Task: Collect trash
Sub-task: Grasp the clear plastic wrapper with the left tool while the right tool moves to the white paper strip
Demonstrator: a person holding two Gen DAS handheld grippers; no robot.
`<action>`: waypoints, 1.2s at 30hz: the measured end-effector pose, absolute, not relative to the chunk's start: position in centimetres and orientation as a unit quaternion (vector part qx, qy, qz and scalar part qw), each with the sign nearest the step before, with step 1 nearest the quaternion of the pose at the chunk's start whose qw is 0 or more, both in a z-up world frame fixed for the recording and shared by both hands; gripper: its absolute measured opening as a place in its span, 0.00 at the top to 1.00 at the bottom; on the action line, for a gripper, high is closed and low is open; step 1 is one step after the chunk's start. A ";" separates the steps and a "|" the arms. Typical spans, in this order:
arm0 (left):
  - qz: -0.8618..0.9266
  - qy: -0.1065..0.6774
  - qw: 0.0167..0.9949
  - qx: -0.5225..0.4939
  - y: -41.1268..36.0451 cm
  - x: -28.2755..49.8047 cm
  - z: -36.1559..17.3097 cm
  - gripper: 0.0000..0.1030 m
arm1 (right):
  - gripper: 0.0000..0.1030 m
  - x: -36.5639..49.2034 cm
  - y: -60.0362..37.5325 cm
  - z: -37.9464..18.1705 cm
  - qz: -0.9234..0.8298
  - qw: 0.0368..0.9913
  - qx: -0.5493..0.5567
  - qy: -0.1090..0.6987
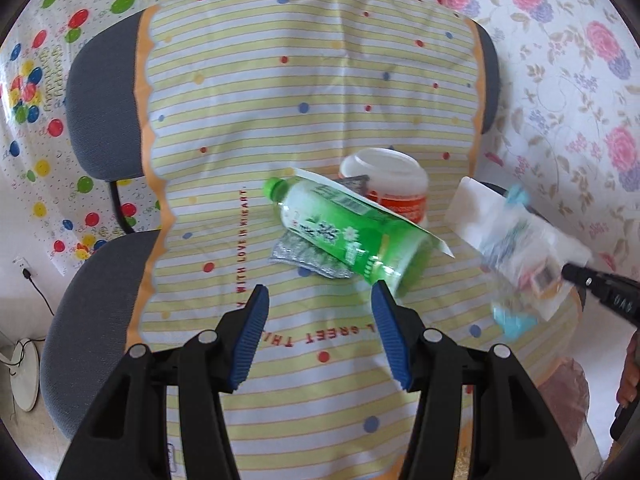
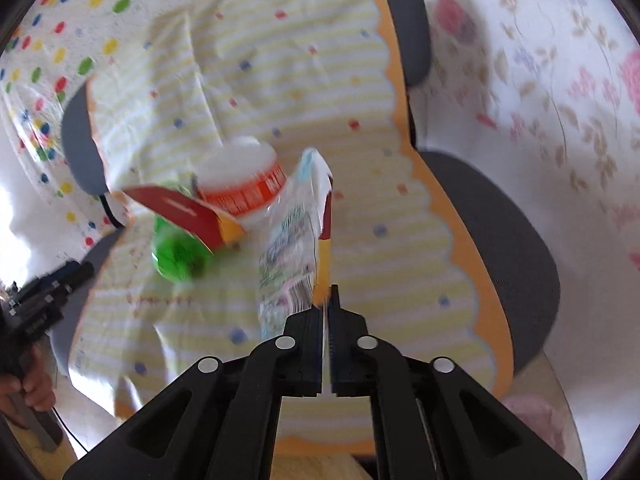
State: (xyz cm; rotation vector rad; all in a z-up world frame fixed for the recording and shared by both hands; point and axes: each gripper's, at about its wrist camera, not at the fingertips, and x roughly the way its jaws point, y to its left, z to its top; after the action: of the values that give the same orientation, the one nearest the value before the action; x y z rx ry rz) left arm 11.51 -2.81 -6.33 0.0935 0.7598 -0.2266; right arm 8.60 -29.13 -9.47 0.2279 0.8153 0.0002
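Observation:
A green plastic bottle (image 1: 340, 228) lies on its side on the striped cloth (image 1: 248, 92) over the chair. A flat card (image 1: 384, 210) rests on the bottle; its red side shows in the right wrist view (image 2: 180, 210). A white tub with an orange label (image 1: 390, 182) stands behind it, and a silver scouring pad (image 1: 308, 258) lies under the bottle. My left gripper (image 1: 320, 300) is open, just short of the bottle's base. My right gripper (image 2: 329, 304) is shut on a clear plastic wrapper (image 2: 294, 240), held in the air; the wrapper also shows in the left wrist view (image 1: 516, 244).
A grey office chair (image 1: 104, 104) carries the striped cloth. Dotted cloth (image 1: 48, 60) hangs at the left and flowered cloth (image 1: 568, 92) at the right. A white fan base (image 1: 24, 376) and a cable are on the floor at the left.

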 end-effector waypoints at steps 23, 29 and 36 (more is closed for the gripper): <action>-0.194 0.454 0.863 0.103 -17.7 8.7 -14.9 0.17 | 0.47 5.4 -34.1 -11.0 -0.022 0.929 0.096 0.357; -0.167 0.431 0.876 0.137 -18.2 7.9 -15.1 0.40 | 0.47 4.7 -35.3 -12.0 -0.025 0.925 0.113 0.362; -0.185 0.413 0.886 0.102 -16.3 7.8 -13.9 0.92 | 0.47 4.6 -35.1 -13.2 -0.010 0.919 0.122 0.374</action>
State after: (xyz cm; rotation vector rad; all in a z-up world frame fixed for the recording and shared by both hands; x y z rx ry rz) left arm 7.83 -16.33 -13.87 0.2115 0.8591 -0.3849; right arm 4.58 -35.07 -13.23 0.2503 0.7682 -0.0207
